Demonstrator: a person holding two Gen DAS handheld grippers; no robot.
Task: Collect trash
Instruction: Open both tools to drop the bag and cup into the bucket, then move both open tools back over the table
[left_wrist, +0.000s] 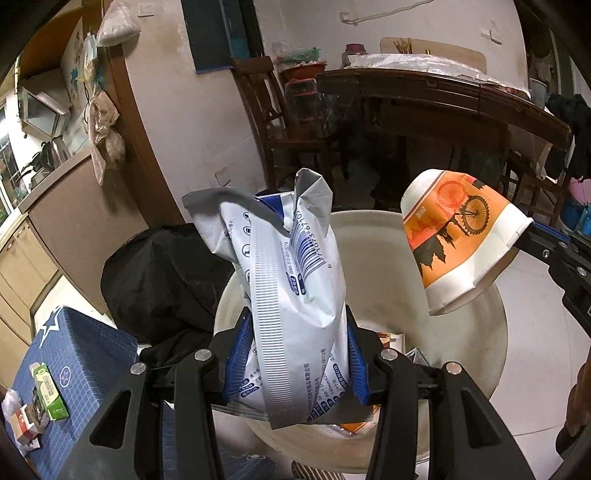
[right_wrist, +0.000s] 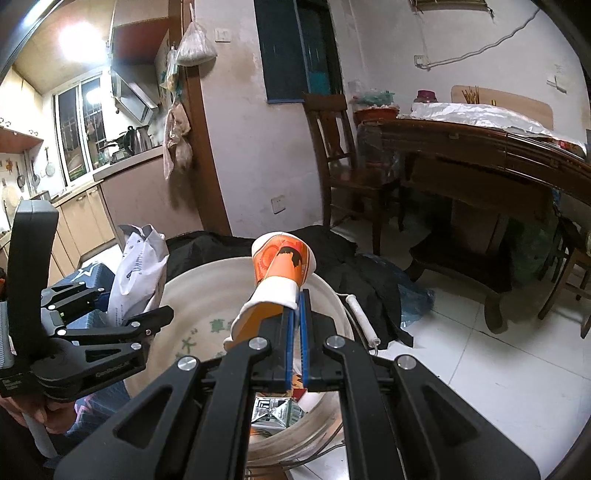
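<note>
My left gripper (left_wrist: 297, 332) is shut on a crumpled white and blue plastic package (left_wrist: 291, 258), which stands upright between the blue pads above a cream bucket (left_wrist: 373, 266). From the right, my right gripper (left_wrist: 546, 240) comes in shut on the rim of an orange paper cup (left_wrist: 454, 236) with a bicycle print. In the right wrist view the cup (right_wrist: 284, 262) is pinched flat at its rim by my right gripper (right_wrist: 297, 299) and tilts away over the bucket (right_wrist: 207, 295). The package (right_wrist: 140, 269) and my left gripper (right_wrist: 133, 301) appear at the left. Cartons and wrappers (right_wrist: 275, 410) lie in the bucket's bottom.
A blue box (left_wrist: 81, 354) with small cartons (left_wrist: 50, 391) on it stands left of the bucket. Black cloth (left_wrist: 166, 280) is heaped behind it. Further back are a dark wooden table (left_wrist: 443, 99) and a chair (left_wrist: 266, 122). White floor tiles (right_wrist: 480, 369) lie to the right.
</note>
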